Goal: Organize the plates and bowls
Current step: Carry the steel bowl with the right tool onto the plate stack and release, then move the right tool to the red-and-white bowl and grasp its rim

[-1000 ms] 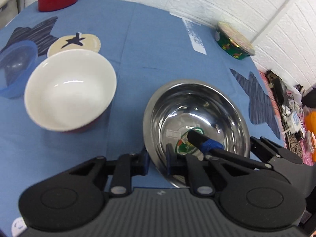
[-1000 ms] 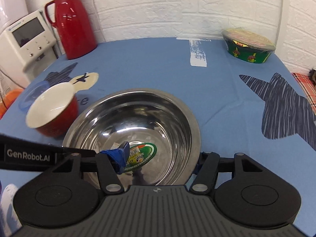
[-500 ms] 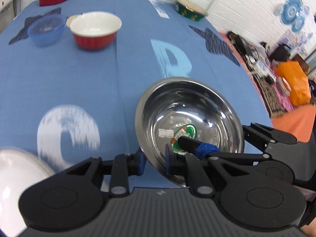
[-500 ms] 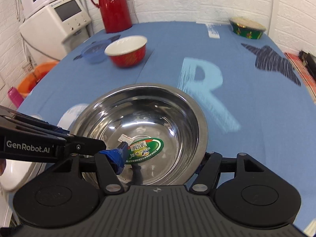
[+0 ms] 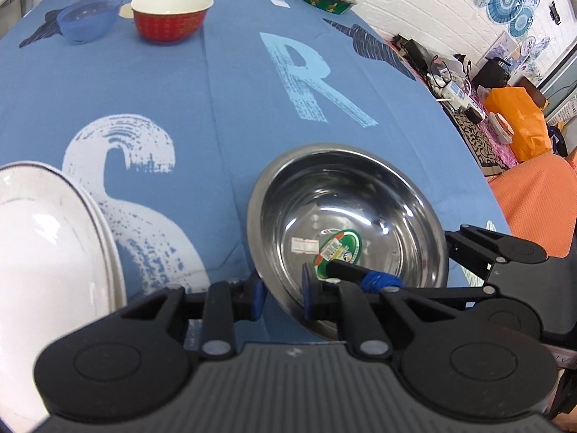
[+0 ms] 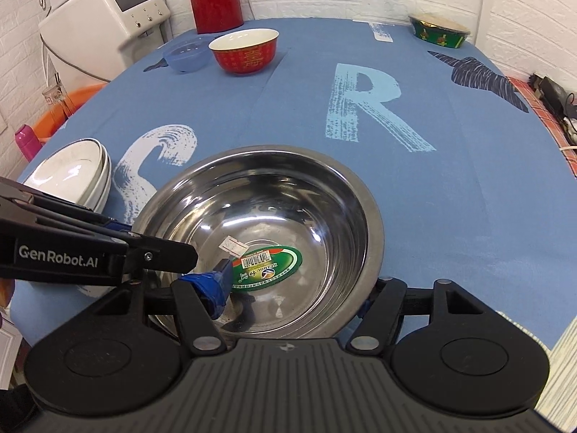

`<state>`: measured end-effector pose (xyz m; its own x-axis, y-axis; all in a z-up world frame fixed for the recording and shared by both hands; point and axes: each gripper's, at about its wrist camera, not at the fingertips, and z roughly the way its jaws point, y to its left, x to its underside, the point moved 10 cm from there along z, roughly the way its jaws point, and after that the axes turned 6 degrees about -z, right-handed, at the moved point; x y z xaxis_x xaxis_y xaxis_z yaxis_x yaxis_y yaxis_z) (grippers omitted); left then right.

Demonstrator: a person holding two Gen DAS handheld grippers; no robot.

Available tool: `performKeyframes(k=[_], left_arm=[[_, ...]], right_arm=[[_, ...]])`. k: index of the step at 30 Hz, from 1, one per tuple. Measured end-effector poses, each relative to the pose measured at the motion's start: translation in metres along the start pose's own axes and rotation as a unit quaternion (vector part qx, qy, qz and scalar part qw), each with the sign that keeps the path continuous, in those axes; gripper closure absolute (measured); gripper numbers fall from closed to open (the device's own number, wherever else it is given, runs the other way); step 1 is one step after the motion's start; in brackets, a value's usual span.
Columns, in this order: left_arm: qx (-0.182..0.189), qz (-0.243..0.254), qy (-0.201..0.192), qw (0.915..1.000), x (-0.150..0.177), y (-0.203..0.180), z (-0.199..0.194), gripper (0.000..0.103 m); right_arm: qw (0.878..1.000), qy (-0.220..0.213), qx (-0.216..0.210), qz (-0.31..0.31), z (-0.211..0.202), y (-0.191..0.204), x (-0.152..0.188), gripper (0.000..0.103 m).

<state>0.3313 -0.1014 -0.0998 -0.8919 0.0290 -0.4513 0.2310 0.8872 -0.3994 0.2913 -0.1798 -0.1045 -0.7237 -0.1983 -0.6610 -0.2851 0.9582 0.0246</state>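
At the table's near edge, the left gripper [image 5: 281, 294] and right gripper [image 6: 295, 288] each pinch the steel bowl's [image 6: 288, 195] rim; mid-carry, I judge; next, lowering it beside the white plates [image 6: 77, 175]

Silver steel bowl [image 6: 274, 195], green label [image 6: 267, 269], blue cloth [image 6: 450, 187]

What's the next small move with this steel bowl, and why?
Probably ease the steel bowl leftward toward the stacked white plates. The left gripper and the right gripper each have their jaws across its rim, and the plates lie just to its left, while the red bowl sits far off.
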Motion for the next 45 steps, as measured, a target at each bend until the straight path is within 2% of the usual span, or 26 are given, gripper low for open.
performKeyframes(k=[7,8,9,11,19,24,28,33,38,41,45], left_arm=[[0.004,0.000,0.003,1.0000,0.004,0.002,0.009,0.091],[0.004,0.000,0.003,1.0000,0.003,0.002,0.009,0.084],[0.005,0.001,0.001,1.0000,0.002,0.002,0.008,0.067],[0.003,0.000,-0.012,0.9999,-0.002,0.002,0.002,0.046],[0.021,0.014,-0.050,0.9984,-0.020,0.007,-0.045,0.046],[0.007,0.000,-0.106,0.9943,-0.062,0.030,-0.081,0.044],[-0.022,-0.034,-0.133,0.9903,-0.104,0.065,-0.088,0.043],[-0.035,-0.079,-0.134,0.9872,-0.152,0.105,-0.071,0.043],[-0.010,-0.159,-0.119,0.9800,-0.198,0.133,-0.039,0.043],[-0.008,-0.193,-0.124,0.9734,-0.221,0.145,-0.025,0.043],[-0.022,-0.225,-0.126,0.9659,-0.243,0.159,-0.002,0.043]], right_arm=[[1.000,0.011,-0.015,0.004,0.004,0.002,0.009,0.050],[1.000,0.012,-0.018,0.006,0.003,0.002,0.009,0.051],[1.000,0.015,-0.024,0.012,0.002,0.002,0.009,0.051],[0.999,0.017,-0.027,0.027,-0.002,-0.002,0.009,0.051],[0.998,-0.037,0.006,0.053,-0.049,-0.029,-0.009,0.051],[0.996,-0.069,-0.001,0.053,-0.054,-0.029,-0.046,0.050],[0.995,-0.071,-0.030,0.058,-0.031,-0.020,-0.084,0.050],[0.995,-0.056,-0.053,0.056,0.013,-0.011,-0.143,0.050],[0.997,-0.041,-0.046,0.043,0.064,-0.009,-0.201,0.049],[0.997,-0.037,-0.045,0.050,0.093,-0.011,-0.225,0.049],[0.997,-0.026,-0.036,0.058,0.131,-0.018,-0.249,0.049]])
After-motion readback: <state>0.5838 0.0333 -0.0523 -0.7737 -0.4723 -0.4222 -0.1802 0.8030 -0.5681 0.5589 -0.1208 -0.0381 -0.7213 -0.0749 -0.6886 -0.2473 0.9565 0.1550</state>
